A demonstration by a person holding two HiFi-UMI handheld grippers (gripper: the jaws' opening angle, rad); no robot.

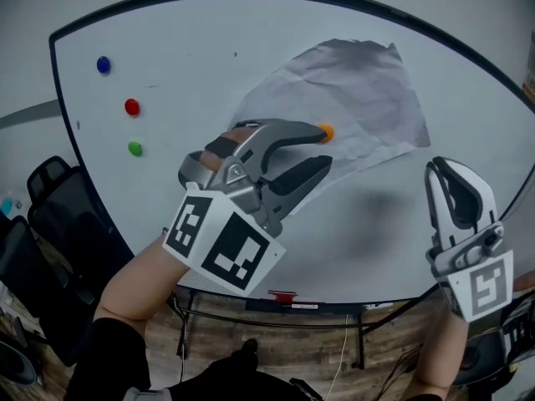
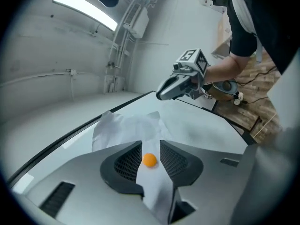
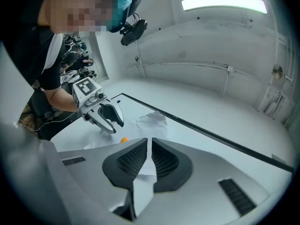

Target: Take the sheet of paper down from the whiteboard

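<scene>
Left gripper [image 1: 323, 150]: released, jaws straddling orange magnet [image 2: 149, 160] pinning sheet of paper [image 1: 359, 90], apparently without contact. Sheet dead ahead, long axis running far-right. Right gripper [image 1: 445, 170]: clenched, empty, farther right.

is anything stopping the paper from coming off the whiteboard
Yes: an orange magnet pins the sheet of paper to the whiteboard. It sits between the open jaws of the left hand-held gripper, not yet pinched.
</scene>
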